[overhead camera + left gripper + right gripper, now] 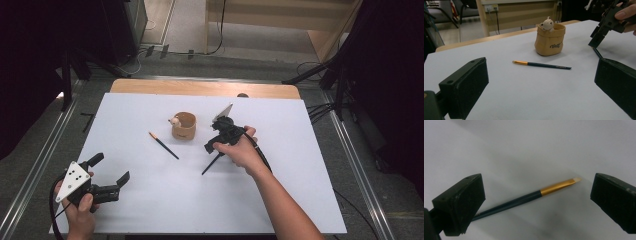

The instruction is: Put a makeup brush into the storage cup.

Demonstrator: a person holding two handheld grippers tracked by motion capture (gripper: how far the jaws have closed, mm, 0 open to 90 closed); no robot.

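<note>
Dark-handled brush [529,197], gold ferrule, pale angled tip: lies flat on the white tabletop [150,200], directly below the right gripper [212,145]. In the right gripper view its long axis runs slantwise across the gap between the jaws, tip toward the right jaw, handle passing under the left one. In the high view it lies just beneath the gripper, its handle slanting out toward the near edge of the tabletop.

Right gripper: spread wide, jaws on either side of the brush, pinching nothing; whether they touch the tabletop cannot be told. Judged nearer hand for this brush; closing would likely need the jaws squared across the handle.

Second brush [163,145], same make: well apart to the left, slanting, tip toward the far left.

Tan pouch-shaped holder [184,126] with small bear figure [547,24]: upright, beyond both brushes.

Left gripper [111,174]: near corner, spread wide, holding nothing, well apart from both brushes.
</note>
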